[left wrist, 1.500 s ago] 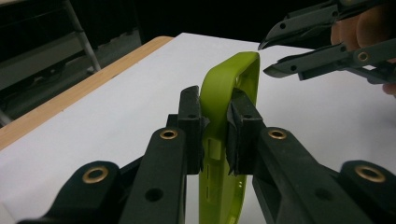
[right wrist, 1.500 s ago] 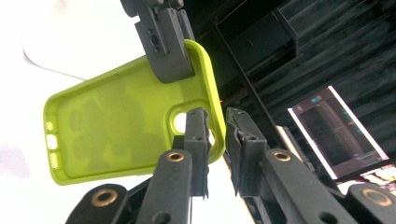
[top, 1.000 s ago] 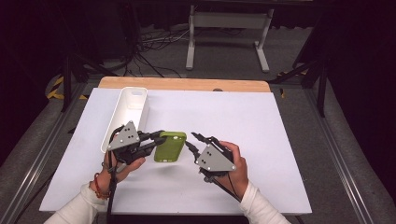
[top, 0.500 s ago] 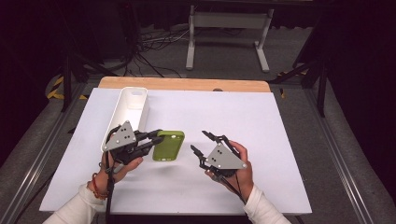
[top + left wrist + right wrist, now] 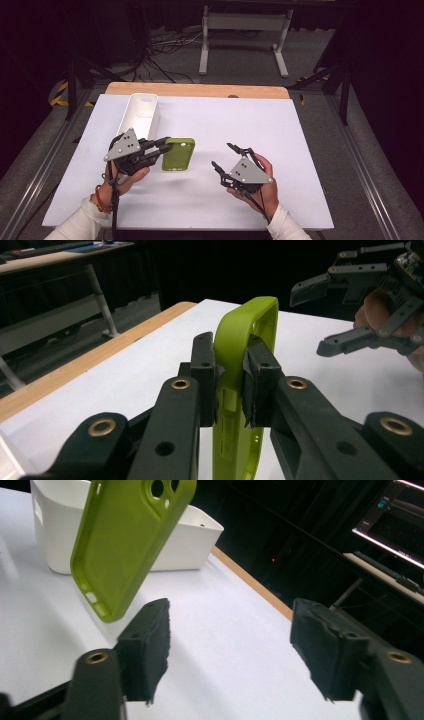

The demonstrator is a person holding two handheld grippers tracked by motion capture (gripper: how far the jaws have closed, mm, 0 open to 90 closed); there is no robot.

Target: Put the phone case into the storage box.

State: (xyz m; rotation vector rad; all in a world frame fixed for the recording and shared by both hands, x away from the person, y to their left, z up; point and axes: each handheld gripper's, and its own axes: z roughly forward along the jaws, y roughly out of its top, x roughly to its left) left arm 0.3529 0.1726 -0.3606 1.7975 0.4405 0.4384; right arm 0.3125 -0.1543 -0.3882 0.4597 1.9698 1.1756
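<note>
high view shows your green phone case (image 5: 178, 154) held off the worktop (image 5: 300, 130), left claw (image 5: 159, 148) clamped on its 9 o'clock edge so the rest stays free. right claw (image 5: 224, 156), at 3 o'clock and well apart, has just been opening, nothing between its jaws. white bin (image 5: 141, 112) sits at 11.

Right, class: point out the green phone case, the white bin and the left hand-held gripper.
green phone case (image 5: 178, 154), high view, middle of its back.
white bin (image 5: 141, 99), high view, far rim.
left hand-held gripper (image 5: 231, 375), left gripper view, between its fingertips, clamped on the case's edge.
</note>
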